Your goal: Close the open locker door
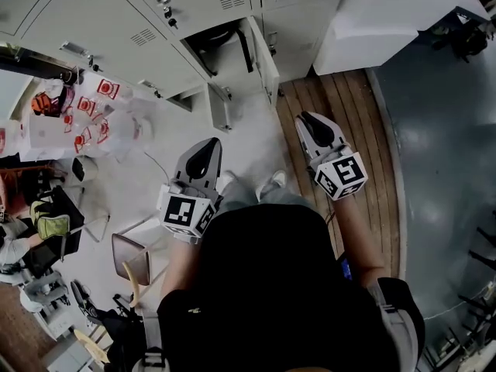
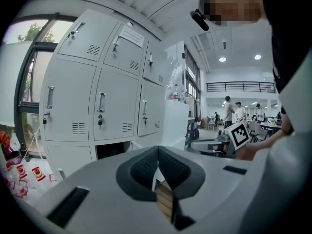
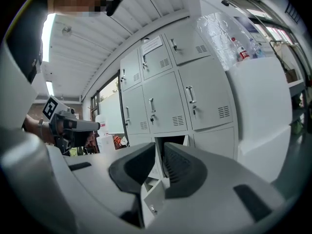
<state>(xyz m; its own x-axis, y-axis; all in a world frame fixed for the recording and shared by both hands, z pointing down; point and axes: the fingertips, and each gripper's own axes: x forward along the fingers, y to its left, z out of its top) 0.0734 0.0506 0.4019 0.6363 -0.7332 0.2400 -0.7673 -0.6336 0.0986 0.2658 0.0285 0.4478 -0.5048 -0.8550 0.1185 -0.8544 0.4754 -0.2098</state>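
Grey lockers (image 1: 116, 22) fill the top of the head view. One low compartment (image 1: 221, 45) gapes dark, and its door (image 1: 263, 53) swings out toward me on the right. A second door panel (image 1: 219, 107) juts out lower down. Both grippers hover short of the lockers and touch nothing. My left gripper (image 1: 203, 155) points at them with its jaws shut and empty, the dark compartment (image 2: 113, 149) ahead of it on the left. My right gripper (image 1: 314, 126) is shut too, and the open compartment (image 3: 173, 140) lies straight ahead beyond its jaws.
A tall white cabinet (image 1: 387, 14) stands to the right of the lockers, with bottles (image 3: 239, 50) on top. A wooden floor strip (image 1: 341, 122) runs under the right gripper. A table with red-labelled packets (image 1: 85, 115) and a chair (image 1: 132, 258) are at the left. People (image 2: 228, 108) stand far off.
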